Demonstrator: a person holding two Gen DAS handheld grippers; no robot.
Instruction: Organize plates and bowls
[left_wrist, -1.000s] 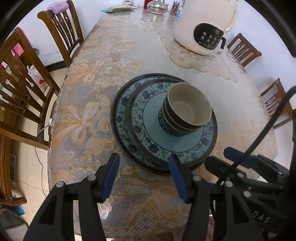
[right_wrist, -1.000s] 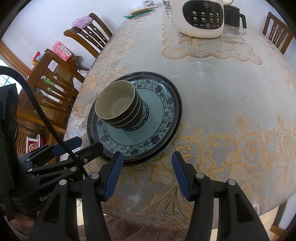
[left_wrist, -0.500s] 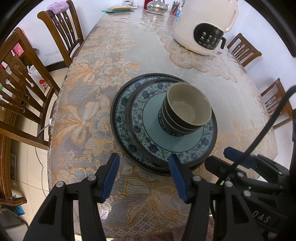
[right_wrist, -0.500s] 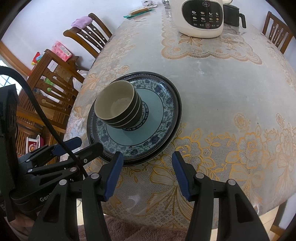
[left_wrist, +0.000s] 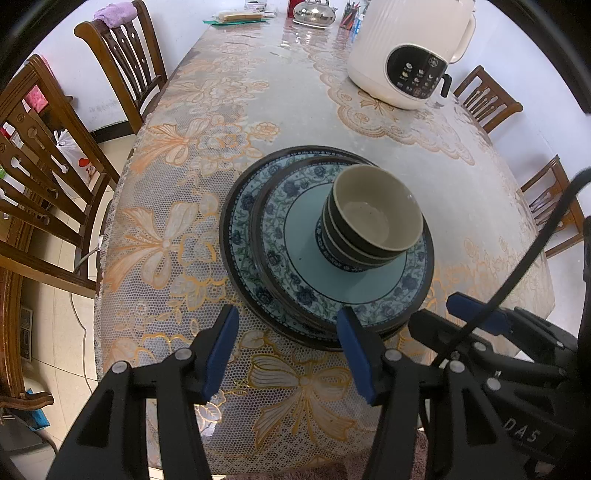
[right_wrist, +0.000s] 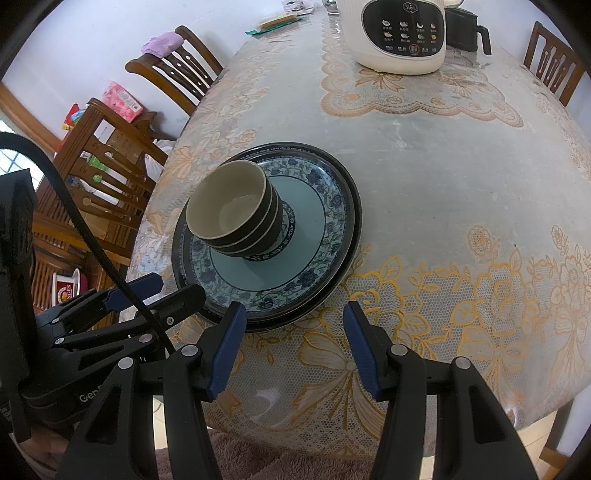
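Item 1: the bowls (left_wrist: 373, 218), 3 dark ones with cream insides as far as I could count, nested upright into 1 stack that sat on a small blue-patterned foot or saucer, on the centre of the upper plate.

Item 2: the plates (left_wrist: 295, 266), at least 2 with blue floral rims, stacked, the upper one shifted slightly off the lower toward my right side. The pile stood on the bench (left_wrist: 258, 110) near its front edge, on the lace cloth.

Item 3: my left tool (left_wrist: 286, 345), jaws spread, nothing between them, poised just short of the plates' near rim; its right finger overlapped that rim in view, and I could not tell whether it touched.

Item 4: my right tool (right_wrist: 293, 349), jaws likewise spread and empty, over bare cloth beside the pile.

Item 5: a white cooker (right_wrist: 399, 33), well apart at the far end.

Status: gathering looked complete, with no loose dishes visible. Remaining, by my judgement: squaring the 2 plates, at most.
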